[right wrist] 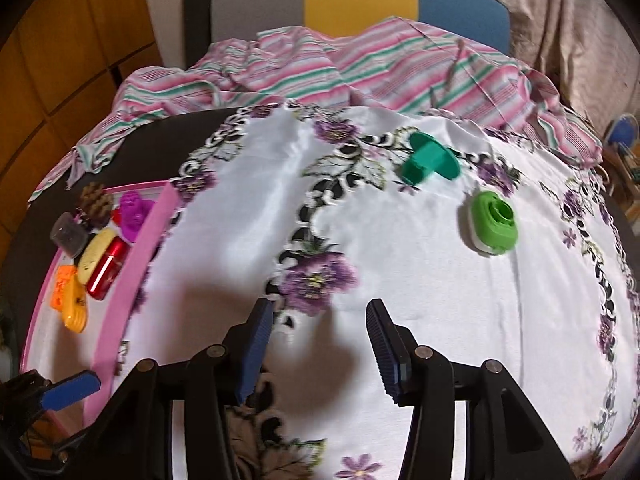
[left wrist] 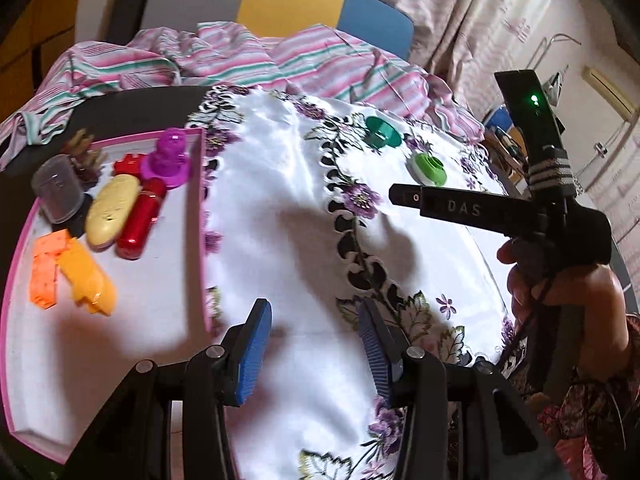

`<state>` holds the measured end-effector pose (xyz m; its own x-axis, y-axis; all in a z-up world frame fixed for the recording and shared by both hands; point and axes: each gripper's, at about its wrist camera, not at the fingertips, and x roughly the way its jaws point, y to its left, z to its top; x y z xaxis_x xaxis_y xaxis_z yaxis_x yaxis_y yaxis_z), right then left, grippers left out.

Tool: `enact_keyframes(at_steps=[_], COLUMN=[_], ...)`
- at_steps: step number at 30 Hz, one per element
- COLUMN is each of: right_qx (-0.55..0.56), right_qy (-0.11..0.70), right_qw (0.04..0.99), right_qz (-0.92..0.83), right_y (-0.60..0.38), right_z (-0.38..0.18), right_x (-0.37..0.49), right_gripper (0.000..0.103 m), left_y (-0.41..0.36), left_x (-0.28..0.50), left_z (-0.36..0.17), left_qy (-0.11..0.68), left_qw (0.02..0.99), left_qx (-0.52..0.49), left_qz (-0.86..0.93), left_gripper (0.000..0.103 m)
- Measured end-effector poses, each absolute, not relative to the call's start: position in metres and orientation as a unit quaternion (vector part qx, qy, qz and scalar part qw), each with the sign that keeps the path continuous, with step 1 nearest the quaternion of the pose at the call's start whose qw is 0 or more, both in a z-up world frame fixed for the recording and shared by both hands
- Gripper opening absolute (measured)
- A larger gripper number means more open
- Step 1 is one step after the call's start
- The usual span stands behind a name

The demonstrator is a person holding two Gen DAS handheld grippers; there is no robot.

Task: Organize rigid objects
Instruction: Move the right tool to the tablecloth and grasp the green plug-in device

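1. Left gripper (left wrist: 314, 344): jaws apart, blue ribbed pads (left wrist: 253, 354) facing each other, nothing between them; it points downward over the tablecloth (left wrist: 288, 216), near the tray's right edge.
2. Right gripper (right wrist: 320, 350): jaws apart, empty, angled down over the cloth's near middle.
3. Right hand (left wrist: 560, 280): bare, wrapped around the black handle, patterned sleeve behind.

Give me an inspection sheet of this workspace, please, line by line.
Surface: dark table under a white flowered cloth.
Job's things: pink tray holds small toys, among them a red cylinder and a purple piece; a dark green piece and a light green piece lie apart on the cloth.
Clutter: striped fabric bunched at the far edge.
Grippers: left gripper and right gripper both open, empty.
Cables: nothing seen.
Surroundings: chair, curtain.
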<state>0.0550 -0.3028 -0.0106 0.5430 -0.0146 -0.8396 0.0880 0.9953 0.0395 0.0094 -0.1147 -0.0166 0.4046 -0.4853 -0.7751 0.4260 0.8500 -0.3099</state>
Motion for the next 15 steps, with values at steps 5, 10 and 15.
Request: enact_keyframes(at_steps=[5,10,15], right_qx=[0.044,0.074,0.113], right_qy=[0.492,0.485,0.46], right_qw=[0.868,0.865,0.869], right_qz=[-0.048,-0.105,-0.146], right_y=[-0.332,-0.395,-0.454], right_z=[-0.02,-0.025,-0.022], right_x=[0.061,0.073,0.092], right_gripper=[0.057,0.067,0.075], left_y=[-0.134,-0.15,-0.16], left_x=[0.012,0.011,0.009], left_z=[-0.019,-0.021,-0.025], left_qy=[0.477,0.48,0.486], left_qw=[0.831,0.824,0.818], left_qx=[-0.018,-0.005,0.005], left_qz=[-0.286,-0.301,-0.309], left_gripper=[0.046,0.046,0.046])
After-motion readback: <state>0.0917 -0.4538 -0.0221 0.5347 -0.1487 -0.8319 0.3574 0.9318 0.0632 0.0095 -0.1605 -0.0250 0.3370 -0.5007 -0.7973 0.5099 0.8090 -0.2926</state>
